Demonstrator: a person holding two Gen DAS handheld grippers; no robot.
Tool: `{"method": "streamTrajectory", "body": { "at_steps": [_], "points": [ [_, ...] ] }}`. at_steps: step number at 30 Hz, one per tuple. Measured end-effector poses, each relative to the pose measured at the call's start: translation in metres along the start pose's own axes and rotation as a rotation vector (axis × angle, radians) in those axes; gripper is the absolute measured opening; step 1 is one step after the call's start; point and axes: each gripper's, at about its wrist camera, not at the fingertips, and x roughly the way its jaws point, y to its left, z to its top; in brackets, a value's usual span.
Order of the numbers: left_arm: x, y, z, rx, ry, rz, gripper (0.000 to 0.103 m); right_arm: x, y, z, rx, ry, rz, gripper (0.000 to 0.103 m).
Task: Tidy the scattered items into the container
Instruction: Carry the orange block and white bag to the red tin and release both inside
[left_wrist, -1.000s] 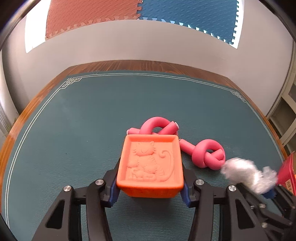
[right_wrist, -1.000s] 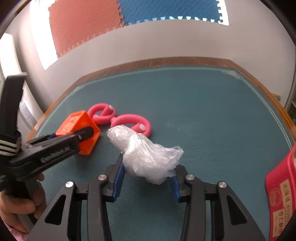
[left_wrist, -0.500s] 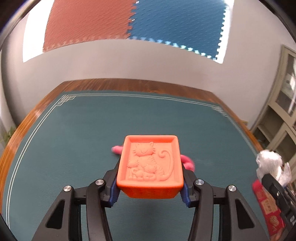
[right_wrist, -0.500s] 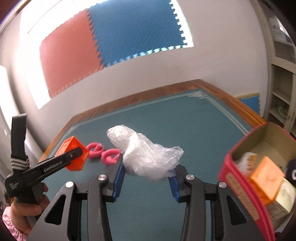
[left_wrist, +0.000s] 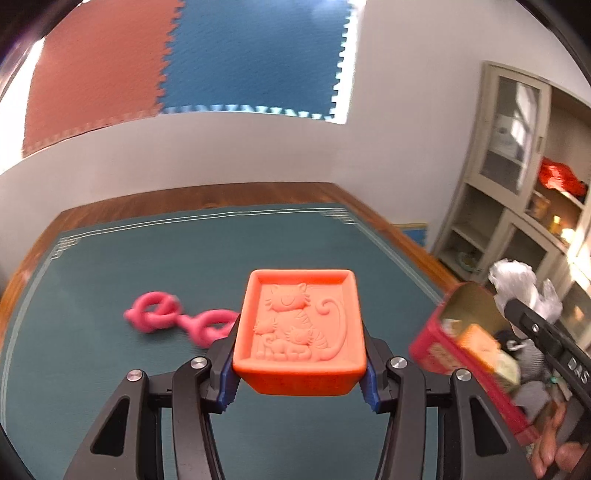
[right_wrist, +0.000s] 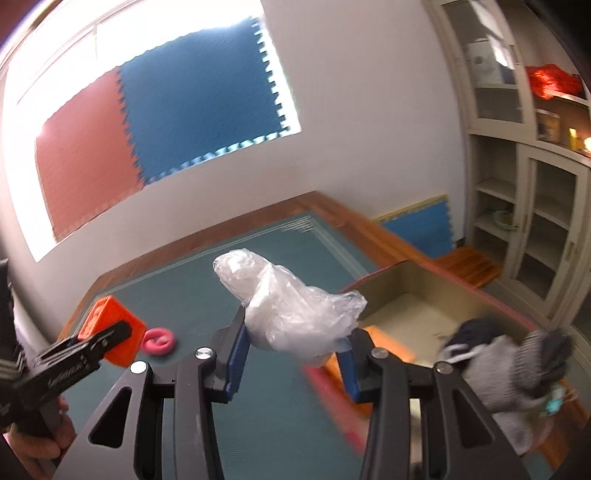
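Note:
My left gripper (left_wrist: 298, 380) is shut on an orange square block (left_wrist: 301, 326) with a cat relief and holds it above the green table mat. My right gripper (right_wrist: 293, 363) is shut on a crumpled clear plastic bag (right_wrist: 291, 314), raised at the near edge of the red box (right_wrist: 406, 295). The box also shows at the right of the left wrist view (left_wrist: 461, 354), with several items inside. Two pink knotted foam tubes (left_wrist: 173, 317) lie on the mat, left of the orange block. One of them shows in the right wrist view (right_wrist: 159, 340).
A grey knit sock or glove (right_wrist: 513, 365) and an orange item (right_wrist: 384, 350) lie in the box. The green mat (left_wrist: 184, 266) covers a wooden table. A beige shelf cabinet (right_wrist: 528, 206) stands at the right. Foam mats (left_wrist: 184, 74) hang on the wall.
Both grippers have lifted and swung right with their loads. The red box has come into view; the plastic bag now sits at its near edge. The pink tubes fell behind to the left.

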Motion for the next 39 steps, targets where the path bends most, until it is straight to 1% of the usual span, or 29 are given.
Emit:
{"method": "streamTrajectory", "body": {
  "at_steps": [6, 10, 13, 18, 22, 28, 36, 39],
  "points": [
    [0.002, -0.042, 0.009, 0.031, -0.002, -0.075, 0.054, -0.017, -0.034, 0.009, 0.017, -0.008, -0.078, 0.046],
    [0.007, -0.075, 0.014, 0.074, -0.003, -0.117, 0.054, -0.022, -0.051, 0.015, 0.017, 0.005, -0.123, 0.047],
    [0.010, -0.096, 0.017, 0.099, -0.002, -0.144, 0.054, -0.020, -0.061, 0.019, 0.021, 0.018, -0.148, 0.048],
    [0.015, -0.120, 0.019, 0.122, 0.005, -0.174, 0.054, -0.019, -0.076, 0.023, 0.027, 0.029, -0.165, 0.048],
    [0.020, -0.129, 0.018, 0.132, 0.013, -0.177, 0.054, -0.012, -0.086, 0.027, 0.047, 0.047, -0.154, 0.049],
    [0.030, -0.130, 0.020, 0.122, 0.028, -0.168, 0.054, -0.005, -0.094, 0.029, 0.073, 0.055, -0.135, 0.050],
    [0.040, -0.145, 0.024, 0.137, 0.037, -0.192, 0.054, -0.004, -0.098, 0.028, 0.086, 0.054, -0.131, 0.052],
    [0.044, -0.152, 0.024, 0.144, 0.041, -0.204, 0.054, -0.008, -0.101, 0.028, 0.094, 0.037, -0.137, 0.052]
  ]
}}
